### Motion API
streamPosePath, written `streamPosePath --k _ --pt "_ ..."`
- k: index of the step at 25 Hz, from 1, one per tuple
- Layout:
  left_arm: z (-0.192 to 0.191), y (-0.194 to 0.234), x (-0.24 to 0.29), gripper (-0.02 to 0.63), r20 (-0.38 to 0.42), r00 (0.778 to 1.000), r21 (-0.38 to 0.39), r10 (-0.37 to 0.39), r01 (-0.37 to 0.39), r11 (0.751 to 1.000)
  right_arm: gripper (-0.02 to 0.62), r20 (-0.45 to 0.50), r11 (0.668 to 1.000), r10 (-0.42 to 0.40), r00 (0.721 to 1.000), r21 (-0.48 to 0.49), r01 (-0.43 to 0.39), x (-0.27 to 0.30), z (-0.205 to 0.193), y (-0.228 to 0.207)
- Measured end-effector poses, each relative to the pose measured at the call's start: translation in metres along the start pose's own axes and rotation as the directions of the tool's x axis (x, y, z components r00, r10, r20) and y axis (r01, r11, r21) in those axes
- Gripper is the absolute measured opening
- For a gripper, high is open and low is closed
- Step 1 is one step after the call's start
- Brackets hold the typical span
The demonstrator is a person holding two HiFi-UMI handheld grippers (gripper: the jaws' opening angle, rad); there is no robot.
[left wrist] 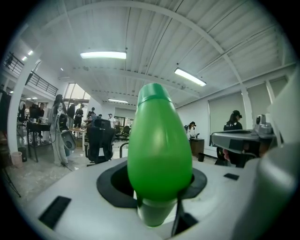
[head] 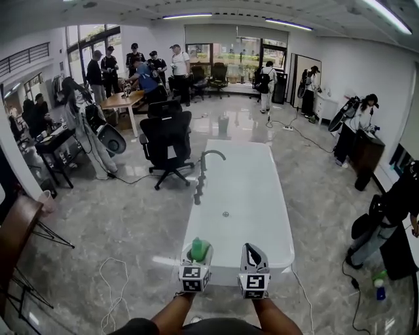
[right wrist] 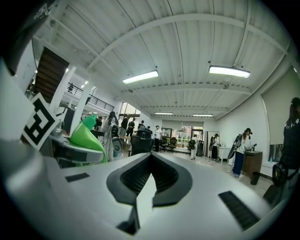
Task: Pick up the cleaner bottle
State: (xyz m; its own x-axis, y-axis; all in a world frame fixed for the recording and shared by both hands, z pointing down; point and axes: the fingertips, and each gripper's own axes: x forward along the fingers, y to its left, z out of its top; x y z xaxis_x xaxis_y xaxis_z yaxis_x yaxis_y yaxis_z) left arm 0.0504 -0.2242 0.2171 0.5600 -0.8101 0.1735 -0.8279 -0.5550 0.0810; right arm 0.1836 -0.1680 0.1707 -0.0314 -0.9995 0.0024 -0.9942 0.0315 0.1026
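My left gripper (left wrist: 159,208) has its jaws grasping the bottle (left wrist: 159,150) at its widest part, which looks light, smooth and slippery where it tapers; the right gripper (right wrist: 149,185) is clenched, empty.

We stand in a wide room with white walls (head: 373,65) and a glossy marbled floor (head: 124,216). Strip lights (head: 186,16) line the ceiling, and windows (head: 243,57) fill the far end. A white tub (head: 278,222) (its tap (head: 208,157) on the left rim) sits in the centre, with a black chair (head: 165,139) beside it and a wooden table (head: 124,100) beyond.
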Motion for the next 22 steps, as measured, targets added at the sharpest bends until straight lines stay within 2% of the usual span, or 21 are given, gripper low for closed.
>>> streamPosePath --k 5,11,19,22 --pt "0.004 -0.007 0.012 0.181 0.008 1.000 0.018 0.022 -0.022 1.000 0.017 -0.007 0.999 -0.009 1.000 -0.031 0.009 0.004 -0.010 -0.022" --pt "0.005 -0.029 0.010 0.181 0.013 1.000 0.026 0.012 -0.012 1.000 0.017 -0.001 0.999 -0.024 1.000 -0.024 0.024 -0.007 -0.009 -0.043" --pt "0.004 -0.032 0.014 0.181 0.017 1.000 0.039 0.011 -0.012 0.999 0.017 0.008 0.999 -0.035 0.999 0.002 0.035 -0.006 -0.013 -0.046" --pt "-0.001 -0.035 0.017 0.181 0.022 1.000 0.034 0.011 -0.012 0.999 0.015 0.021 0.999 -0.044 0.999 -0.026 0.044 -0.007 -0.019 -0.050"
